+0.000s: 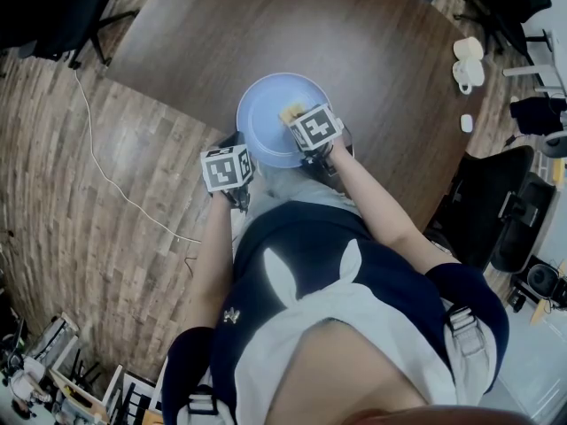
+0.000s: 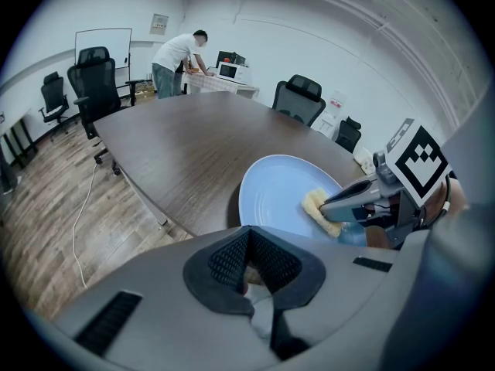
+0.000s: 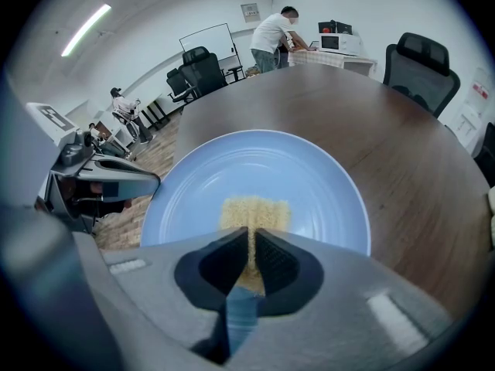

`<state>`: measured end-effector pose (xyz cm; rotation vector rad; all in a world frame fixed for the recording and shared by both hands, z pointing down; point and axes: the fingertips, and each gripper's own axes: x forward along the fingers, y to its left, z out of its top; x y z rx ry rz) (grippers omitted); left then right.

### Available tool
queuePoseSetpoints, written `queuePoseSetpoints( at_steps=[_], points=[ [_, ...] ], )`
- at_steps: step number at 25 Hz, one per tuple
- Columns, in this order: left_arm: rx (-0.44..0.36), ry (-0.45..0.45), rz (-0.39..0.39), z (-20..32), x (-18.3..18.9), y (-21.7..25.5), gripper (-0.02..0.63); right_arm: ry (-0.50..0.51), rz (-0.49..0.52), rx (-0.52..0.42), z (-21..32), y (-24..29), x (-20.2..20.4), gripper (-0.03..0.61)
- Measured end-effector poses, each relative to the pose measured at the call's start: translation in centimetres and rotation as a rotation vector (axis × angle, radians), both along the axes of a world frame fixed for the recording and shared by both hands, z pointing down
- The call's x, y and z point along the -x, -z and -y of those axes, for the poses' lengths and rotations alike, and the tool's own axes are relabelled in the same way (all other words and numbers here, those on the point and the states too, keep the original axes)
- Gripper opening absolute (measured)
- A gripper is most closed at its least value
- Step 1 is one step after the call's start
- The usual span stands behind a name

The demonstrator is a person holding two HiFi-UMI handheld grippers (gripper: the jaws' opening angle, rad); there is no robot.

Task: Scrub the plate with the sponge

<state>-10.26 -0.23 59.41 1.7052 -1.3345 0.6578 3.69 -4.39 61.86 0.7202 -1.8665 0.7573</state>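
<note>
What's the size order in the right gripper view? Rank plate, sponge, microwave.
1. plate, largest by far
2. sponge, partly hidden by the jaws
3. microwave, smallest, though it stands far back

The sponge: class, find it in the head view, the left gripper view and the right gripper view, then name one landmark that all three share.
Head view: sponge just above centre, on the plate's right part.
Left gripper view: sponge right of centre, held by the right gripper.
Right gripper view: sponge at lower centre, clamped between that gripper's jaws.
Shared landmark: the blue plate under it.
</note>
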Motion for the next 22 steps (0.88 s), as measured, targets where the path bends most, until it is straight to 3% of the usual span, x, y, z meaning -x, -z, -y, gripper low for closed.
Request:
queuePoseSetpoints(
  at_steps=[22],
  points=[
    [0.005,0.008,-0.010,-0.1,0.0,-0.4,0.000,0.073,0.035,0.025,-1.7,-0.1,2.9,0.026]
  ],
)
